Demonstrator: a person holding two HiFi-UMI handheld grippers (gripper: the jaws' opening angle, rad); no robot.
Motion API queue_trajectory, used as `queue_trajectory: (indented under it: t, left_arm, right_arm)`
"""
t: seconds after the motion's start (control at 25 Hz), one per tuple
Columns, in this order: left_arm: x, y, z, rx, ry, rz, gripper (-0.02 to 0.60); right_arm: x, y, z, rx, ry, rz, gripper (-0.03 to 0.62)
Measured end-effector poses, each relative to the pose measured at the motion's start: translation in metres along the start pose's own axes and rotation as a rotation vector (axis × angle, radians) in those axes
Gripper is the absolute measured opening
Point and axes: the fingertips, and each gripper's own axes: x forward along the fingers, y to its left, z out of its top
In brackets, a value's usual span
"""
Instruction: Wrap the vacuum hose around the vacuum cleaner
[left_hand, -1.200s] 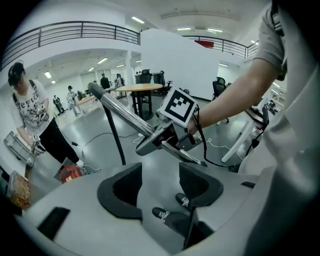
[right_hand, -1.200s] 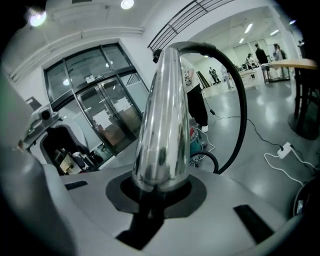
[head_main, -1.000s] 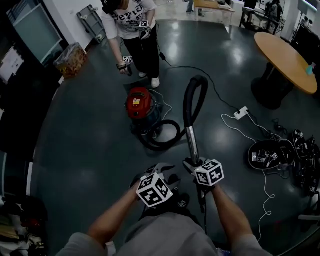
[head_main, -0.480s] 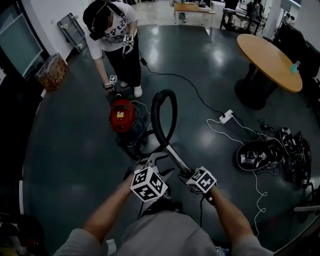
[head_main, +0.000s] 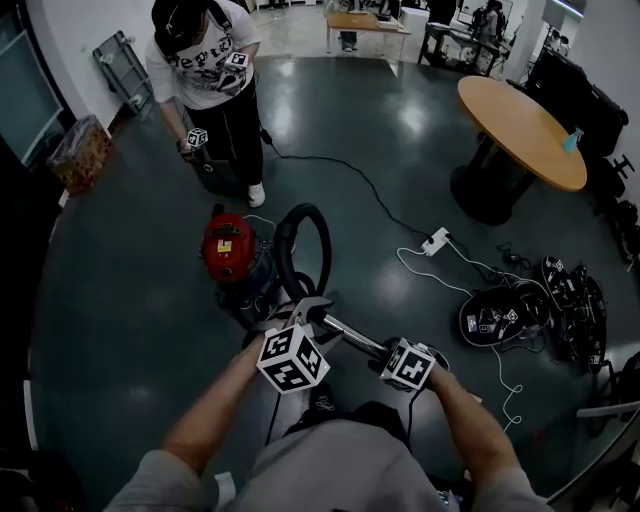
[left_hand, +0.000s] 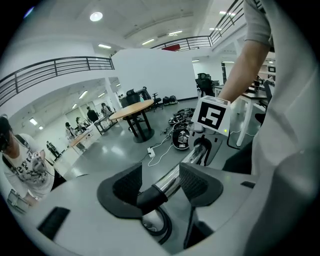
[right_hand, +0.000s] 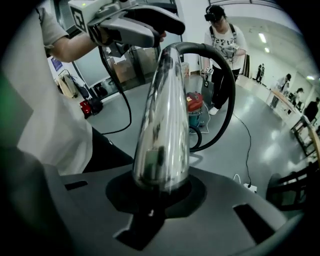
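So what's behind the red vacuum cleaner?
A person in a white shirt stands there, leaning over a dark thing on the floor. I cannot tell what it is. The vacuum cleaner hides its own far side.

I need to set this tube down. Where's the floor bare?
Bare floor left of the vacuum cleaner; also ahead, short of the round table, but one cord crosses it. Crowded on the right: power strip, gear pile.

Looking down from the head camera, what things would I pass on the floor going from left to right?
Brown bin → red vacuum cleaner → white power strip → round wooden table.
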Motion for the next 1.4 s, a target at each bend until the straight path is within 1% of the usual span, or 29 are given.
queue_trajectory:
  t: [0.08, 0.2, 0.36, 0.52, 0.64, 0.8, 0.96, 1.04, 1.2, 1.24, 1.32, 1.4]
  left_arm:
    - [0.003, 0.002, -0.009, -0.007, 0.02, -0.035, 0.242]
    - [0.008, -0.002, -0.031, -0.046, 0.063, -0.081, 0.242]
    - [0.014, 0.002, -0.054, -0.103, 0.098, -0.069, 0.242]
    - [0.029, 0.007, -0.064, -0.161, 0.131, -0.055, 0.242]
    - [0.048, 0.004, -0.065, -0.25, 0.148, -0.076, 0.242]
    - [0.076, 0.003, -0.061, -0.391, 0.163, -0.07, 0.242]
    - [0.108, 0.0, -0.06, -0.476, 0.207, -0.079, 0.242]
    - [0.125, 0.0, -0.061, -0.52, 0.232, -0.07, 0.242]
    - [0.153, 0.006, -0.06, -0.67, 0.257, -0.014, 0.242]
    - [0.159, 0.007, -0.059, -0.693, 0.263, 0.003, 0.242]
    - [0.172, 0.01, -0.059, -0.704, 0.286, 0.031, 0.242]
    - [0.185, 0.014, -0.064, -0.695, 0.317, 0.051, 0.242]
  right_arm:
    - [-0.001, -0.007, -0.001, -0.038, 0.042, -0.002, 0.058]
    - [0.0, -0.012, -0.007, -0.109, 0.113, 0.013, 0.058]
    - [-0.003, -0.029, -0.016, -0.193, 0.205, 0.019, 0.058]
    - [-0.004, -0.045, -0.027, -0.268, 0.266, 0.062, 0.058]
    - [-0.005, -0.065, -0.04, -0.348, 0.303, 0.074, 0.06]
    - [-0.009, -0.103, -0.056, -0.47, 0.341, 0.088, 0.06]
    - [-0.004, -0.146, -0.069, -0.623, 0.373, 0.106, 0.06]
    - [0.002, -0.167, -0.075, -0.69, 0.383, 0.125, 0.06]
    - [0.012, -0.203, -0.086, -0.778, 0.38, 0.177, 0.06]
    - [0.014, -0.211, -0.088, -0.799, 0.379, 0.188, 0.06]
    - [0.02, -0.228, -0.091, -0.846, 0.383, 0.205, 0.06]
    - [0.029, -0.245, -0.089, -0.892, 0.394, 0.218, 0.06]
